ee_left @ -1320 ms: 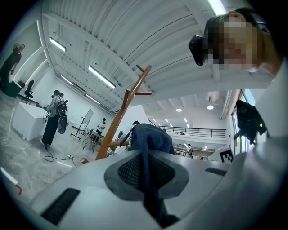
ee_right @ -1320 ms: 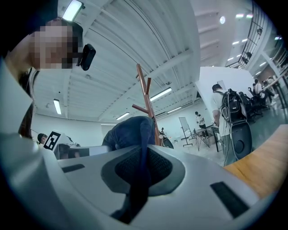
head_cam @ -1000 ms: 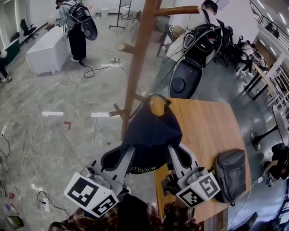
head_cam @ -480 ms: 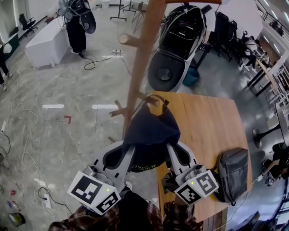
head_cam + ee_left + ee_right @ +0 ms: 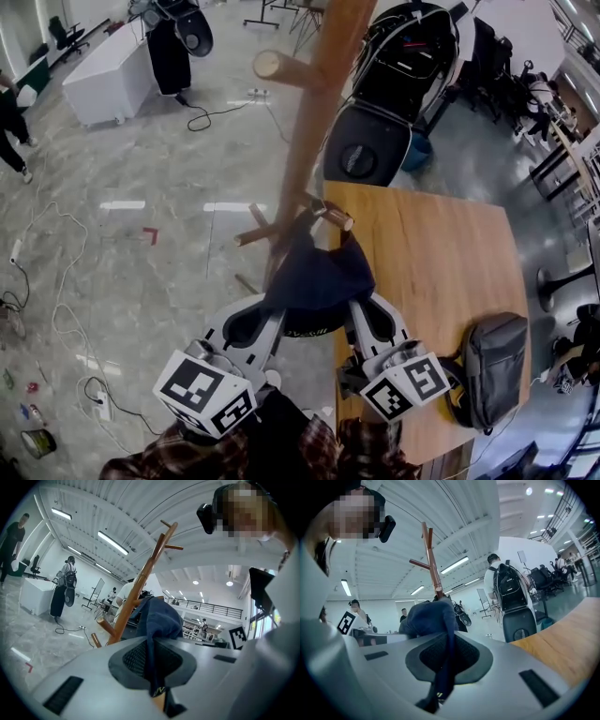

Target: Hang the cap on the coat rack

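Head view: both tools are raised ahead of me. My left gripper point(image 5: 258, 319) and right gripper point(image 5: 367, 319) are each clamped on an edge of the dark cap point(image 5: 314, 277). It stretches between them, with its far edge up against a lower peg point(image 5: 330, 216) of the coat rack point(image 5: 319, 112).

Left gripper view: the jaws are pinched tight on a fold of cloth.

Right gripper view: same story, fabric squeezed flat.

It's light, soft and floppy, I reckon, so holding two edges keeps the opening spread.

Against a second ago, the cap sits higher and closer to the peg, and the post looms nearer.
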The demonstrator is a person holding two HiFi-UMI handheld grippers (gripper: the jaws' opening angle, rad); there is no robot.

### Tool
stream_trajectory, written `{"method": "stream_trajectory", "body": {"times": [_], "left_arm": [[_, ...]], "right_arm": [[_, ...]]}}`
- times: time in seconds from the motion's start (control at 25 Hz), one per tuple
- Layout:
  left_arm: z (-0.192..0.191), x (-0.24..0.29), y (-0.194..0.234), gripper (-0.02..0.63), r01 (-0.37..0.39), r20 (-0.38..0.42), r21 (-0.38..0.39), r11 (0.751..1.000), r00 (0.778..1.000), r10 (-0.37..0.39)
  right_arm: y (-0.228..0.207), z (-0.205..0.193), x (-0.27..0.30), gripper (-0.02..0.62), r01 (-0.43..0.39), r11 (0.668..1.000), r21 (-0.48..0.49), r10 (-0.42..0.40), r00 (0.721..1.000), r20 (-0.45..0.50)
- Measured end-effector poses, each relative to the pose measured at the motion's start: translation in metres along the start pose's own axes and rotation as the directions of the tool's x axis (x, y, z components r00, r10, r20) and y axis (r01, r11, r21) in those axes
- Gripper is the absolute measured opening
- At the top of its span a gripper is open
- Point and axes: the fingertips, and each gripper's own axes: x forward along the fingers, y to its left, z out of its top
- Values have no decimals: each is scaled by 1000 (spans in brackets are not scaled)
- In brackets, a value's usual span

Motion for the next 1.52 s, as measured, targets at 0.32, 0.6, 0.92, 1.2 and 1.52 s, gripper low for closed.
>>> {"method": "stream_trajectory", "body": {"times": [0.32, 0.6, 0.92, 1.2, 1.52], "left_arm": [[0, 12, 61, 21, -38, -31, -36, 999, 999, 37], [-1, 29, 98, 21, -67, -52, -62, 996, 997, 63], [-7, 39, 126, 21, -83, -68, -49, 995, 995, 80], [-11, 40, 121, 21, -71, -74, -58, 996, 995, 66], [-2, 32, 114, 21, -48, -71, -81, 996, 997, 42]], "right_arm": [[-2, -15, 62, 23, -5, 1000, 16, 5, 999, -40], [-12, -24, 102, 23, -14, 1000, 18, 16, 997, -76], [-19, -38, 136, 23, -13, 1000, 11, 14, 996, -89], [-23, -38, 135, 23, 7, 1000, 7, -6, 997, -78], [-15, -28, 124, 25, 14, 1000, 14, -13, 997, -73]]}}
